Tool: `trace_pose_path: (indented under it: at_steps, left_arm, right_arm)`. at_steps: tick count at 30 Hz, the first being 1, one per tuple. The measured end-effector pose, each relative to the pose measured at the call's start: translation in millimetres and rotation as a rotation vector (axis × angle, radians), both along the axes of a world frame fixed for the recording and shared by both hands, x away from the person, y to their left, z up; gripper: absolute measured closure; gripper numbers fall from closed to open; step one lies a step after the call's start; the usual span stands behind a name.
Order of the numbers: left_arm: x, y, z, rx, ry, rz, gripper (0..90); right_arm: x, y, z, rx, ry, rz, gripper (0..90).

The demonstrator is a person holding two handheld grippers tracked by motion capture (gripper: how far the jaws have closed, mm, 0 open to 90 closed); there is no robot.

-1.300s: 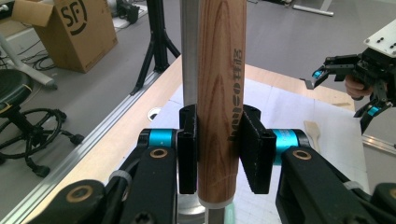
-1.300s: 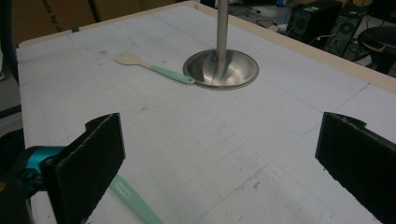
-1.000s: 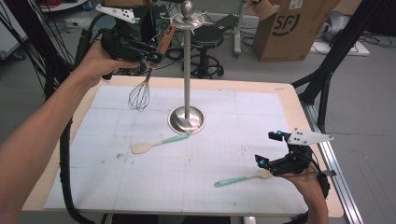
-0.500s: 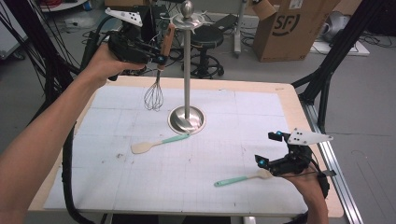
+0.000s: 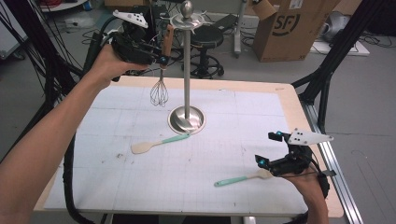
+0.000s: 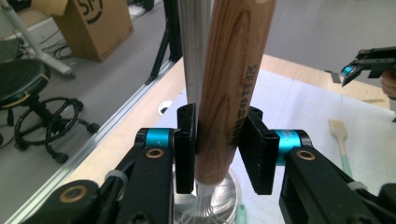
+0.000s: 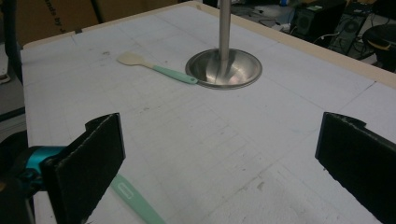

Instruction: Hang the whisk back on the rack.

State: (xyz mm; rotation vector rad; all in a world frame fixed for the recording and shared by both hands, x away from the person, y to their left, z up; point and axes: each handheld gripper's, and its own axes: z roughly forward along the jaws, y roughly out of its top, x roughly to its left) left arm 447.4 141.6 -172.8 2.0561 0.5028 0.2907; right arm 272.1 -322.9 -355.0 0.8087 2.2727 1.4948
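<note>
right gripper (image 5: 272, 150): nearest to me, low at the table's (image 5: 116, 196) near right corner; my jaws stand wide apart with nothing between them — the right gripper view shows bare white mat between the two pads.

near spatula (image 5: 240, 178): lies flat just in front of the right gripper, green handle pointing left, untouched; I judge it still waits its turn.

far spatula (image 5: 159, 142): lies flat mid-table, its green handle end touching the rim of the stand's base (image 5: 187, 119); also not yet picked up.

whisk (image 5: 161, 70): lifted clear of the table, hanging upright with the wire end down, just beside the stand's pole (image 5: 187, 65) on its left side.

left gripper (image 5: 161, 58): up high at the far left, clamped on the whisk's wooden handle (image 6: 233, 84); my jaws have just been easing open a little, with the handle between them and both pads against it.

progress: whisk brought up to the stand's top disc (image 5: 187, 20); I judge hanging it is the step in hand — both spatulas are left.

view differences: the left gripper view shows the pads on the wood grain and the pole right behind the handle; the high view gives the handle top near the disc, though I cannot tell whether it has hooked on.
</note>
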Motion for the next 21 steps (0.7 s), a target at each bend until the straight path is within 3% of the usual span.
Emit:
trace_pose_path:
  at_steps: [2, 9, 11, 12, 14, 15, 18, 21]
  left_arm:
    - [-0.2, -1.2, 0.0, 0.014, -0.004, 0.025, 66.0]
    - [-3.9, -0.1, 1.5, 0.027, -0.018, 0.033, 53.5]
    - [-7.4, 0.9, 3.1, 0.038, -0.030, 0.024, 40.8]
    - [-8.9, 1.5, 3.6, 0.041, -0.030, 0.009, 40.8]
    - [-14.2, 1.8, 4.9, 0.053, -0.034, -0.020, 25.6]
    - [-17.9, 1.5, 5.7, 0.057, -0.030, -0.032, 25.6]
    - [-24.7, 2.0, 8.2, 0.078, -0.014, -0.040, 9.4]
    - [-32.7, 5.0, 12.3, 0.072, -0.002, -0.059, 1.6]
  right_arm:
    - [-0.4, -0.2, 0.4, 0.000, 0.002, 0.000, 0.0]
    - [-0.8, -1.2, 1.3, 0.002, 0.000, -0.001, 0.0]
    - [-0.7, -1.8, 1.4, 0.004, -0.003, -0.005, 0.0]
    - [-0.7, -1.8, 1.4, 0.004, -0.003, -0.005, 0.0]
    - [-1.1, -2.0, 1.6, 0.007, -0.002, -0.005, 0.0]
    - [-1.2, -2.3, 1.8, 0.006, -0.002, -0.006, 0.0]
    - [-1.4, -3.2, 2.7, 0.007, -0.009, -0.008, 0.0]
    - [-2.6, -4.1, 3.6, 0.008, -0.009, -0.011, 0.0]
